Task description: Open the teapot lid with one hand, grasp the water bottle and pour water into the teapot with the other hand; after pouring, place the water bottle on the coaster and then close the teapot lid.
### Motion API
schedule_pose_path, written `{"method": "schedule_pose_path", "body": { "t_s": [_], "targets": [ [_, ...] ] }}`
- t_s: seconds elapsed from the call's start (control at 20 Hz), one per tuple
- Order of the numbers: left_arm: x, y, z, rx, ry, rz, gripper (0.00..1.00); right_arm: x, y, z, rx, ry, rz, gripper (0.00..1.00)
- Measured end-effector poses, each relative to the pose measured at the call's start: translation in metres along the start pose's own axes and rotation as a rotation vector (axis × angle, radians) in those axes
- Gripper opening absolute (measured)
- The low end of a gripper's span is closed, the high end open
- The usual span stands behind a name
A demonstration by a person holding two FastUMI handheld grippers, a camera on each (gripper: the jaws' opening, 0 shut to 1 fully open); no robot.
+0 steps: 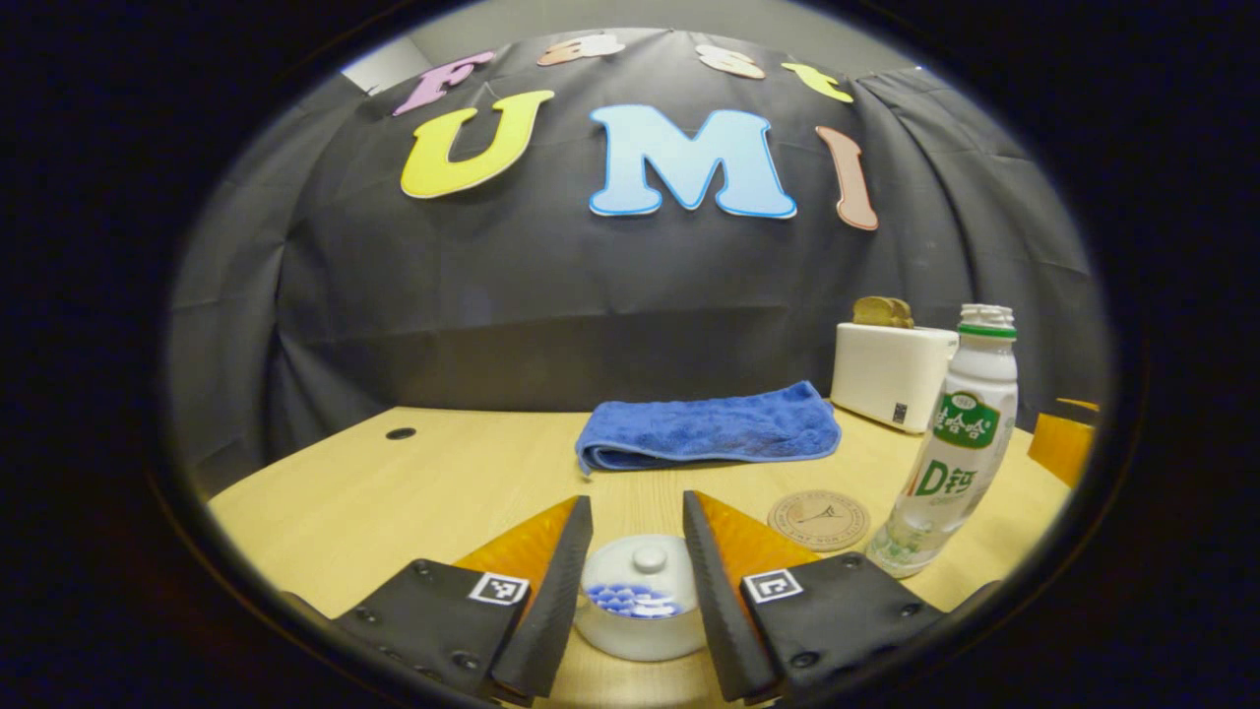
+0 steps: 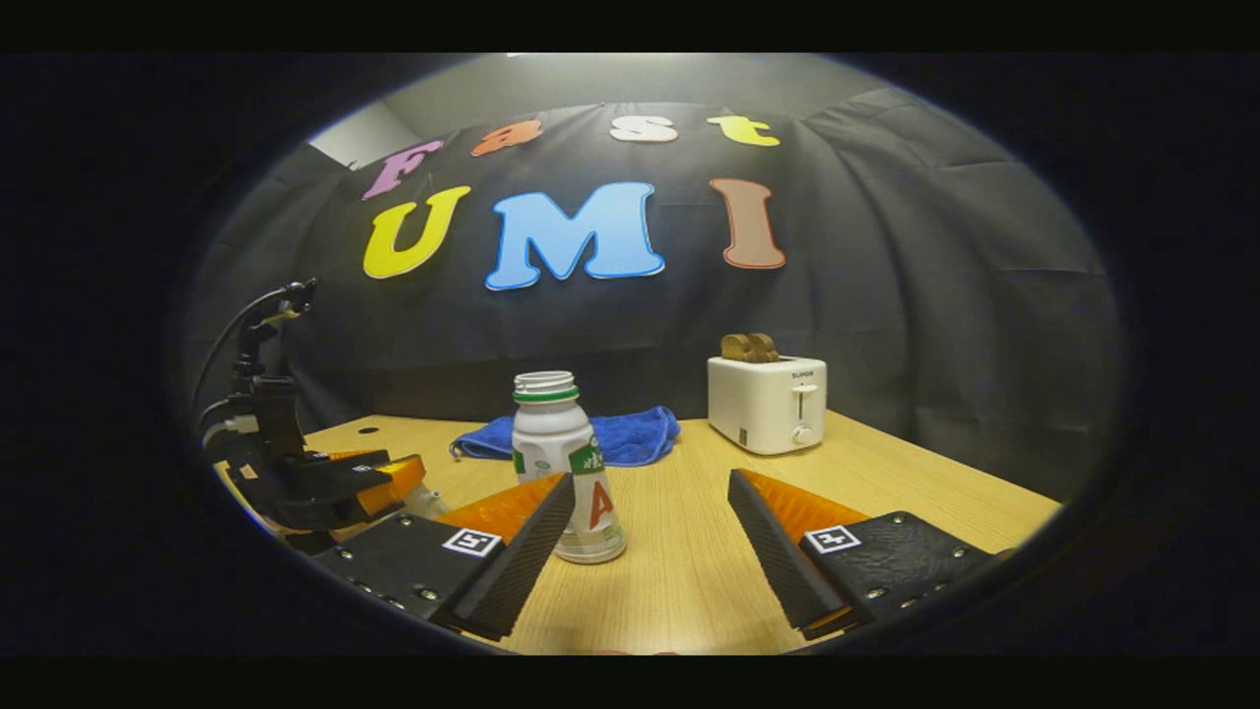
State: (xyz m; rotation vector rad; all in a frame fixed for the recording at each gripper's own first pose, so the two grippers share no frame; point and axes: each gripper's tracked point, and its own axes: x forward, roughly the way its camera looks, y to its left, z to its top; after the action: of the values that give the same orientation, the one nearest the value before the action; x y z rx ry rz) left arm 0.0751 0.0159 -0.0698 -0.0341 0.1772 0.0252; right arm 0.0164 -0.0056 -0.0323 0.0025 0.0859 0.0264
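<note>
The left tongs (image 1: 638, 581) are standing wide, their two fingers flanking a small white ceramic teapot with a blue pattern (image 1: 640, 611) that is sitting on the pale wooden counter (image 1: 394, 492). The teapot's round white knobbed lid (image 1: 647, 561) is resting in place on top, and neither finger is touching the pot as far as I can tell. Just ahead of the left tongs and to their right, a round brown cork coaster (image 1: 819, 519) is lying flat on the counter. Beside it, further right, a white plastic water bottle with a green label and no cap (image 1: 953, 443) is standing upright, apart from the coaster. Beyond the tongs a folded blue cloth towel (image 1: 711, 428) is lying on the counter, and to its right a white two-slot toaster holding brown toast (image 1: 891, 374) is standing near the wall.

The right tongs (image 2: 652, 532) are also gaping wide, hanging just above the counter. The water bottle (image 2: 563, 463) is standing just ahead of their left finger (image 2: 512, 561), partly overlapped by it in the right gripper view, not between the fingers. The towel (image 2: 630, 433) is lying behind the bottle, and the toaster (image 2: 768, 402) is standing ahead and slightly right. Far off to the left of the right tongs, the left tongs (image 2: 394, 478) are hovering low over the counter
</note>
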Motion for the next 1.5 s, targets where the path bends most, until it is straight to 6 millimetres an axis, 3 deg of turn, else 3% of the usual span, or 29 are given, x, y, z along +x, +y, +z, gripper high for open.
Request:
{"method": "schedule_pose_path", "body": {
  "t_s": [0.1, 0.25, 0.45, 0.5, 0.55, 0.7, 0.75, 1.15, 1.5],
  "targets": [
    [-0.003, -0.001, 0.0, 0.004, 0.005, -0.002, 0.65, -0.001, 0.0, -0.001, -0.003, 0.002, 0.0, 0.96],
    [-0.003, -0.003, 0.0, 0.021, 0.006, -0.007, 0.57, -0.001, 0.0, -0.001, -0.012, 0.005, 0.004, 0.96],
    [-0.002, -0.005, 0.003, 0.042, -0.001, -0.001, 0.27, -0.001, 0.01, 0.0, -0.024, 0.006, 0.037, 1.0],
    [-0.002, -0.005, 0.002, 0.045, -0.001, 0.001, 0.2, 0.0, 0.014, -0.001, -0.024, 0.007, 0.053, 0.96],
    [-0.001, -0.004, 0.003, 0.038, -0.004, -0.002, 0.17, 0.001, 0.019, -0.001, -0.024, 0.009, 0.071, 0.96],
    [-0.004, -0.003, 0.007, 0.007, -0.015, -0.025, 0.14, 0.003, 0.026, -0.002, -0.03, 0.012, 0.097, 0.96],
    [-0.004, -0.002, 0.011, -0.004, -0.021, -0.028, 0.17, 0.006, 0.029, -0.002, -0.032, 0.015, 0.106, 0.96],
    [-0.031, 0.021, 0.049, -0.057, -0.097, -0.034, 0.13, 0.029, 0.046, -0.014, -0.052, 0.071, 0.162, 0.96],
    [-0.055, 0.069, 0.04, -0.093, -0.081, 0.019, 0.17, 0.051, 0.052, -0.024, -0.077, 0.095, 0.153, 0.96]
  ]
}}
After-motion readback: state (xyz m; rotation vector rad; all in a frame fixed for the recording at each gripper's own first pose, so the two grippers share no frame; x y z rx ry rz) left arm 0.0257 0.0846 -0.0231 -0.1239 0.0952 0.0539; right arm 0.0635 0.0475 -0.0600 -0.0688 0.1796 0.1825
